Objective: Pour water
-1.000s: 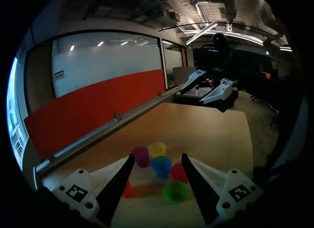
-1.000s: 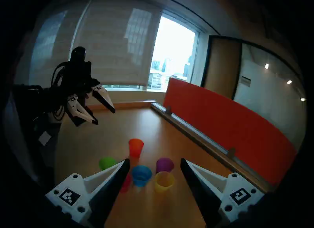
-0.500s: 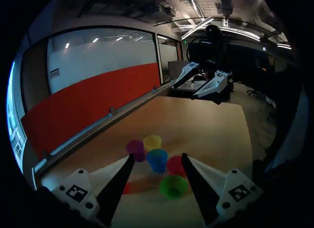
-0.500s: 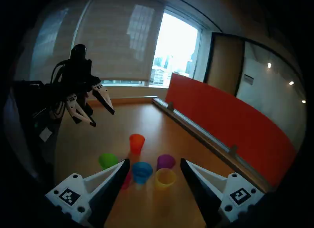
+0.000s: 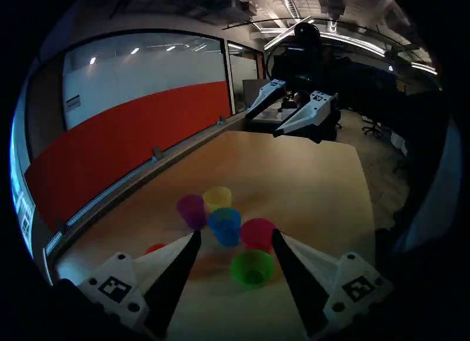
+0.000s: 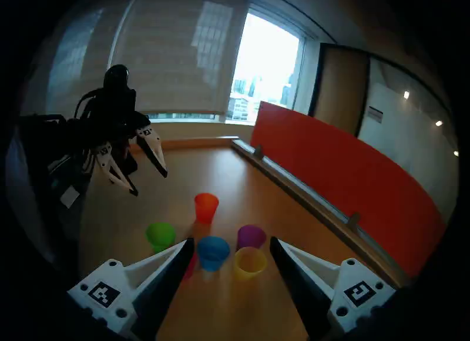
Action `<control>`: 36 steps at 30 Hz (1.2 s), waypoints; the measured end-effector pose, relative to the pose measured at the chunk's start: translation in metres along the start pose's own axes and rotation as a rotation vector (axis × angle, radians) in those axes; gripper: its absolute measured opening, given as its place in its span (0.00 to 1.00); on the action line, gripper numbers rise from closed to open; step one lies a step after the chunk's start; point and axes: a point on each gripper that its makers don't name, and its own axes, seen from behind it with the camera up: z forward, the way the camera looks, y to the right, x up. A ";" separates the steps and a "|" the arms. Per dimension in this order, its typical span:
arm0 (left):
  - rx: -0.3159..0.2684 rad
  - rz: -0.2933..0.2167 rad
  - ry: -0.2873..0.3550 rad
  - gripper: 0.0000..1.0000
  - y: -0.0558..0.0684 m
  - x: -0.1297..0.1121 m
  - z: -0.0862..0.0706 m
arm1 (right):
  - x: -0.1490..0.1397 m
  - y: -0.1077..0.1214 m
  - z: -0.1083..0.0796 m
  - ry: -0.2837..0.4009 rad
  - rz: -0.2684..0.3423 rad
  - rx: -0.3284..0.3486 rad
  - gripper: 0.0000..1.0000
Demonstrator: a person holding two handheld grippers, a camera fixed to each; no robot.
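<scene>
Cups (image 5: 224,223) crept up-frame; L gripper (image 5: 235,232) & R gripper (image 6: 231,240) jaws apart.

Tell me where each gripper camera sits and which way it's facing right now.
Left gripper view: rides the left gripper, looking along its open jaws at the cups on the table, toward the right gripper opposite.
Right gripper view: rides the right gripper, open jaws framing the cups, facing the window and the left gripper.
Shared: the cups, the table, the red partition, and each other's gripper.
</scene>
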 end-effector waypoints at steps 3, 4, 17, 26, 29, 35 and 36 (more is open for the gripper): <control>-0.010 0.008 -0.009 0.89 0.003 -0.004 0.001 | -0.002 0.000 0.003 -0.010 -0.006 0.002 1.00; -0.014 0.011 -0.012 0.89 0.004 -0.005 0.001 | -0.003 0.001 0.003 -0.012 -0.007 0.002 1.00; -0.032 0.040 -0.047 0.89 0.009 -0.022 0.004 | -0.014 0.005 0.014 -0.044 -0.011 0.012 1.00; -0.049 0.041 -0.068 0.89 0.012 -0.034 0.007 | -0.025 0.008 0.023 -0.067 -0.013 0.012 1.00; -0.062 0.043 -0.075 0.89 0.017 -0.039 0.009 | -0.028 0.009 0.026 -0.070 -0.013 0.013 1.00; -0.072 0.055 -0.084 0.89 0.021 -0.045 0.012 | -0.035 0.010 0.032 -0.081 -0.010 0.016 1.00; -0.071 0.055 -0.087 0.89 0.021 -0.046 0.013 | -0.036 0.010 0.033 -0.083 -0.009 0.017 1.00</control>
